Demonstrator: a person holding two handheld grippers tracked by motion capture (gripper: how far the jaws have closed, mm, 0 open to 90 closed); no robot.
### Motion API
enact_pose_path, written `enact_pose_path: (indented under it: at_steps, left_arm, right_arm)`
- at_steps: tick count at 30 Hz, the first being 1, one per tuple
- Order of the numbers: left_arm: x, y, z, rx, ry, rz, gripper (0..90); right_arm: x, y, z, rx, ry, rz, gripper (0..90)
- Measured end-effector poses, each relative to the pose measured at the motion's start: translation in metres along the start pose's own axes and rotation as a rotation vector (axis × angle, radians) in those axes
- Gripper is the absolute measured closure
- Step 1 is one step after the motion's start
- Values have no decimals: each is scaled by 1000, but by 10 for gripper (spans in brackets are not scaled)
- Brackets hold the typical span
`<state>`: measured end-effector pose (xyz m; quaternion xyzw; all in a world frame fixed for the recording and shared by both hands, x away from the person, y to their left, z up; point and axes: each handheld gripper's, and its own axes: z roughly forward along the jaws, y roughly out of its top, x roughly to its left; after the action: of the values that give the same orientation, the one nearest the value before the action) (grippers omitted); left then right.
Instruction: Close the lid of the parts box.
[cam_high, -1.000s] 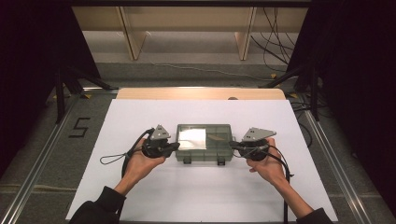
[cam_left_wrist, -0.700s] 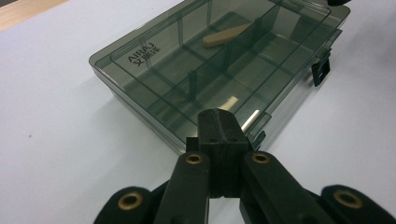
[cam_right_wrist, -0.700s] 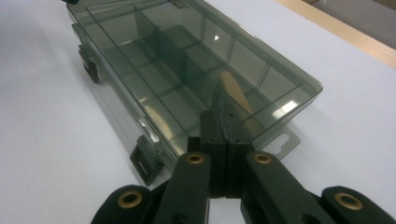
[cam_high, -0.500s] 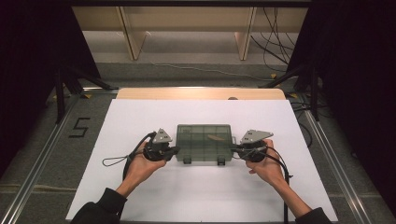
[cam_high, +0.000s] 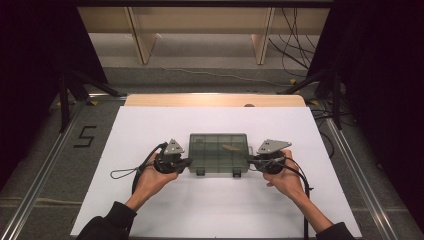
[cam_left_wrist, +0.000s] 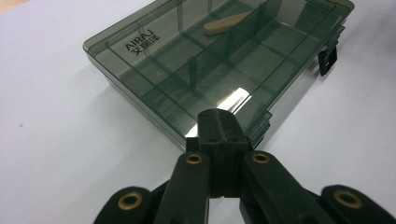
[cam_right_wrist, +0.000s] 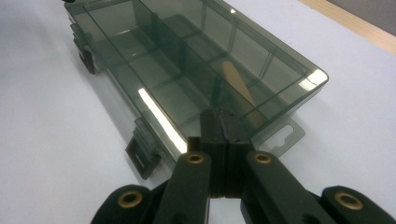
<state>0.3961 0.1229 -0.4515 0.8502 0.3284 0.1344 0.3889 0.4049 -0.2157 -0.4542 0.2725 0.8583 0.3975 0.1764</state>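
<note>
The lid that stood raised a second ago now lies flat on the smoky plastic organiser box (cam_high: 219, 153), mid-sheet on my white table (cam_high: 215, 210). A tan stick (cam_left_wrist: 227, 22) lies inside. My left gripper (cam_high: 186, 162) and right gripper (cam_high: 250, 158), jaws pressed together, touch its ends.

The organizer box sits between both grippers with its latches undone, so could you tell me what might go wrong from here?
1. Both latches of the organizer box hang loose, so if it is lifted the lid may swing open.
2. The tan stick inside lies across a divider and could slide into another compartment if the box tilts.
3. The left gripper and right gripper have their jaws closed and only meet the box ends, so it may slip out on the smooth white table.
</note>
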Motion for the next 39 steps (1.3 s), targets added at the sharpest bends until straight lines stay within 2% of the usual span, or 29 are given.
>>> enact_pose_path:
  at_steps: [9,10,12,13,18,19,21,25,26,30,32,33,34,37,38,39]
  left_arm:
    - [-2,-1,-1,-14,-3,-11,897]
    - [-3,-1,-1,-16,-5,-32,894]
    - [-3,0,-2,-21,0,-20,889]
    - [-4,0,-1,-32,1,-41,888]
    - [-4,1,-1,-43,-1,-33,878]
    - [-5,1,-2,-49,8,-44,875]
    - [-5,1,-4,-57,0,-25,871]
    - [-7,1,-9,-83,-1,-31,848]
    - [-6,1,-10,-86,-13,-37,837]
    - [-7,1,-14,-127,-7,-56,784]
    - [-9,3,-16,-142,-5,-69,721]
    - [-8,3,-17,-140,-13,-57,685]
    - [-10,3,-17,-159,-8,-70,673]
    - [-11,3,-18,-166,-13,-81,604]
    - [-12,3,-19,-165,-15,-85,584]
    - [-13,3,-19,-179,-17,-89,570]
  right_arm:
    - [-1,-1,-1,-14,9,14,900]
    - [-1,-1,-2,-19,10,15,898]
    - [-2,-1,-3,-24,12,16,893]
    - [-2,-1,-3,-26,11,20,891]
    - [-3,-1,-6,-39,6,30,872]
    - [-3,-1,-7,-50,-1,29,867]
    - [-2,1,-9,-63,-4,33,852]
    - [0,4,-14,-102,-6,55,787]
    - [1,5,-15,-102,1,65,755]
    - [3,8,-17,-132,-9,103,608]
    - [4,10,-20,-151,-16,122,544]
    - [4,11,-22,-157,-18,128,513]
    - [5,11,-23,-171,-23,142,487]
    - [6,12,-28,-199,-33,145,438]
    - [8,13,-29,-195,-29,161,425]
    - [8,13,-30,-205,-37,160,413]
